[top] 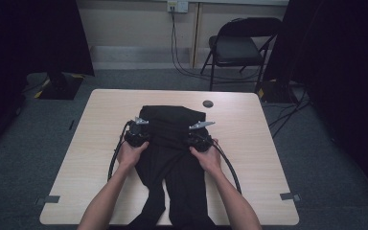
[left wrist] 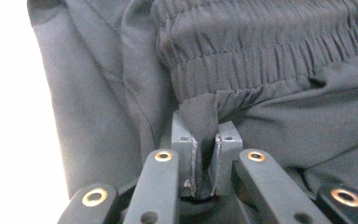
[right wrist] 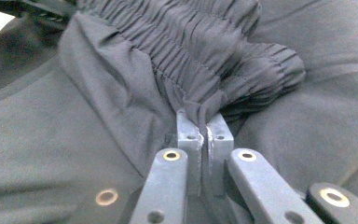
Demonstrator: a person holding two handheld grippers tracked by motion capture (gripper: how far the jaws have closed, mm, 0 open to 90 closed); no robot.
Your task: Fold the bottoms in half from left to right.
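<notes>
While the black trousers (top: 172, 143) lie spread on the light wooden table (top: 96, 143), with their legs running toward the person's edge and hanging over it, the left hand-held gripper (top: 136, 132) sits at the left side of the folded-over waist end. In the left gripper view its jaws are pressed together on a fold of dark cloth (left wrist: 200, 121) just below the gathered elastic waistband (left wrist: 261, 60), the fabric pinched up between the two pads. Moving rightward across the trousers, the waist part lies doubled back over the upper legs between the two tools. The right hand-held gripper (top: 199, 136) sits at the right side of that fold, and in the right gripper view its jaws are clamped nearly flush on a bunch of the ruched waistband. Farther right and beyond, a small dark round disc (top: 208, 103) rests on the table, well apart from the trousers, and a folding chair (top: 239, 48) stands on the floor behind.
</notes>
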